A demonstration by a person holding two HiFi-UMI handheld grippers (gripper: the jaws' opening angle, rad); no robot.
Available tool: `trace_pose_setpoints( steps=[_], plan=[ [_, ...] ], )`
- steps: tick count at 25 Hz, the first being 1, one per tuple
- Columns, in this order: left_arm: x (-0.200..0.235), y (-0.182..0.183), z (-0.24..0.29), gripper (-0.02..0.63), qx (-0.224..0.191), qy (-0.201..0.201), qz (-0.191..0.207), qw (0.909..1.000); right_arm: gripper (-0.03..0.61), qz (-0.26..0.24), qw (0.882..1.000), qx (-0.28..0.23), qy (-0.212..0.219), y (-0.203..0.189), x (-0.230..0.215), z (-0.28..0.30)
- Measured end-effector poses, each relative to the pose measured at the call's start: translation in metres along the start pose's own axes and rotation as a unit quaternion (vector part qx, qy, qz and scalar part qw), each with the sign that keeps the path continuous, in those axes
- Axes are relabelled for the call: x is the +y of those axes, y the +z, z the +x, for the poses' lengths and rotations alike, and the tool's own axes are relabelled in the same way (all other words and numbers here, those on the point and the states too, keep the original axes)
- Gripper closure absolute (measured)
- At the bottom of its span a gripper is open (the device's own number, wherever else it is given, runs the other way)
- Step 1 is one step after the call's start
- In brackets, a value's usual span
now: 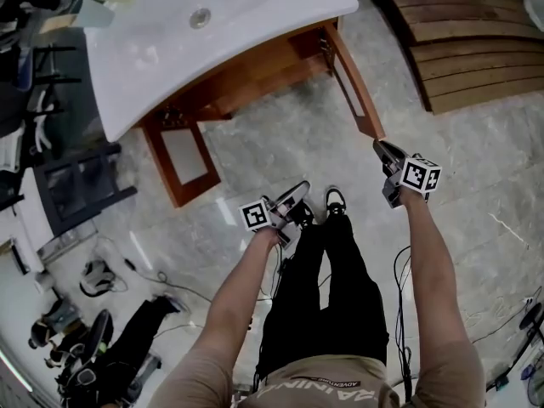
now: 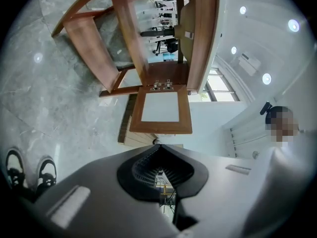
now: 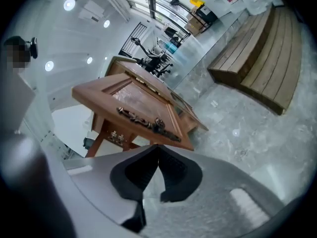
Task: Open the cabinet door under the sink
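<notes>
The wooden cabinet under the white sink (image 1: 153, 53) has both doors swung out. The right door (image 1: 355, 87) reaches toward me, and my right gripper (image 1: 380, 148) hovers just off its free end, shut and empty. In the right gripper view, that door (image 3: 130, 95) and its dark ornate handle (image 3: 143, 119) lie just beyond my right gripper (image 3: 157, 147), apart from it. The left door (image 1: 183, 161) with a white panel stands open at the left. My left gripper (image 1: 302, 189) is shut and empty above the floor, pointing at this door (image 2: 159, 107) from some way off.
Stacked wooden benches (image 1: 467, 41) sit at the far right on the marble floor. A black rack (image 1: 81, 185) and tangled gear (image 1: 93, 347) crowd the left side. My shoes (image 1: 336, 201) are just behind the grippers. Cables (image 1: 170, 283) trail over the floor.
</notes>
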State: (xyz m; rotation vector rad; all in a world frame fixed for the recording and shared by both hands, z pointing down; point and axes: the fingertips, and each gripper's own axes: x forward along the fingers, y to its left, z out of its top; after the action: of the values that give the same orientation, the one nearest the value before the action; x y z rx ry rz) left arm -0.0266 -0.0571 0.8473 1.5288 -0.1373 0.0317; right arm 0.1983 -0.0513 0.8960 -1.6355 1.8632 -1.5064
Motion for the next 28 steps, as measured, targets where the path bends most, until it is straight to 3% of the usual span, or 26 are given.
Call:
trace_pose_setpoints(
  steps=[5, 7, 9, 12, 16, 21, 24, 28],
  plan=[
    [-0.022, -0.011, -0.005, 0.600, 0.015, 0.026, 0.010, 0.9995, 0.577, 0.012, 0.999, 0.025, -0.017, -0.039, 0.022, -0.031],
    [-0.022, -0.018, -0.013, 0.600, 0.026, 0.070, 0.028, 0.9968, 0.577, 0.009, 0.999, 0.036, -0.021, -0.048, 0.034, -0.044],
    [-0.024, -0.022, -0.020, 0.600, 0.038, 0.116, 0.070, 0.9901, 0.577, -0.004, 0.998, 0.058, -0.029, -0.056, 0.045, -0.055],
    [-0.049, -0.028, -0.022, 0.600, 0.038, 0.118, 0.109, 0.9863, 0.577, -0.026, 0.996, 0.086, -0.028, -0.063, 0.070, -0.069],
    [-0.088, -0.045, -0.029, 0.598, 0.039, 0.110, 0.135, 0.9839, 0.577, -0.086, 0.988, 0.131, 0.009, -0.075, 0.133, -0.083],
    [-0.139, -0.028, -0.043, 0.598, 0.012, 0.141, 0.216, 0.9660, 0.577, -0.169, 0.967, 0.183, 0.060, -0.083, 0.218, -0.075],
    [-0.181, -0.012, -0.050, 0.598, -0.018, 0.145, 0.247, 0.9580, 0.577, -0.207, 0.958, 0.182, 0.075, -0.070, 0.264, -0.070],
    [-0.231, 0.005, -0.071, 0.598, -0.053, 0.164, 0.299, 0.9387, 0.577, -0.281, 0.941, 0.174, 0.077, -0.049, 0.315, -0.073]
  ],
)
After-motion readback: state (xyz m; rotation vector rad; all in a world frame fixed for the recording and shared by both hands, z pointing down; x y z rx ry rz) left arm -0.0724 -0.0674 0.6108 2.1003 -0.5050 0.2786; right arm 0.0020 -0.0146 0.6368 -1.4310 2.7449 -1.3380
